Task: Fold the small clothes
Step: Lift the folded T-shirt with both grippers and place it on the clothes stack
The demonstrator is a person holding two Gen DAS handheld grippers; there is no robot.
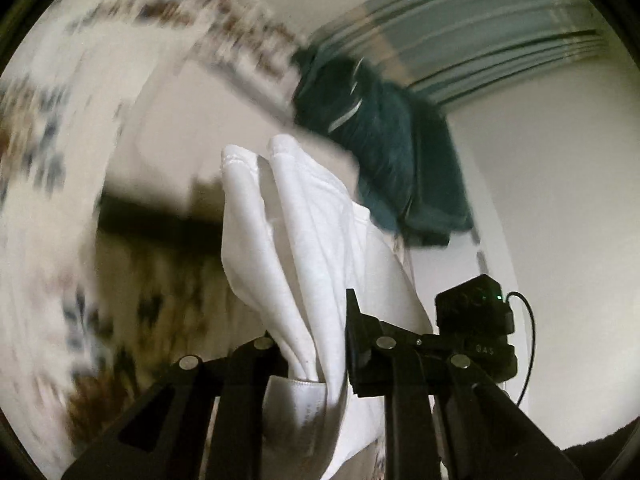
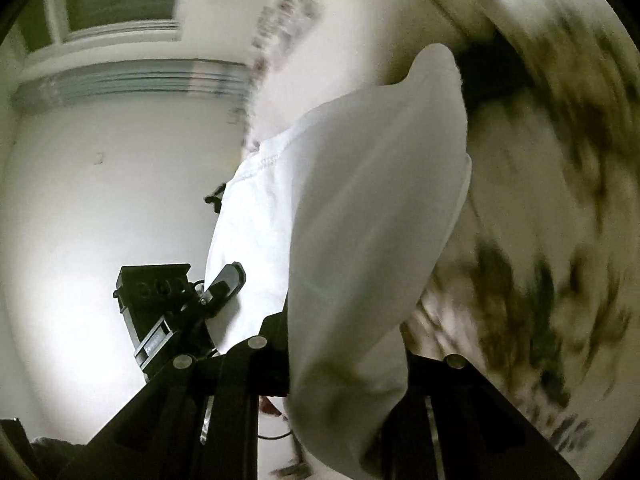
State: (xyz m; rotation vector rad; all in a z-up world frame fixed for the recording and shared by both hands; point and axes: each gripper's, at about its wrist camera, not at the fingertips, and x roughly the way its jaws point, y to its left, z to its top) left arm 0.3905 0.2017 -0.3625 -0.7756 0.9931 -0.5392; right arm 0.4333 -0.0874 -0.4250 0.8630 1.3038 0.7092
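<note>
My left gripper (image 1: 310, 354) fingers pinch bunched white cotton garment (image 1: 296, 216); cloth rises between them, hemmed edges on top. My right gripper (image 2: 346, 340) fingers pinch same white cloth (image 2: 372, 200), which drapes over them and hides tips. Garment held aloft between both. Dark teal folded fabric (image 1: 384, 152) beyond, blurred. Patterned surface (image 2: 540, 280) smeared by motion.
</note>
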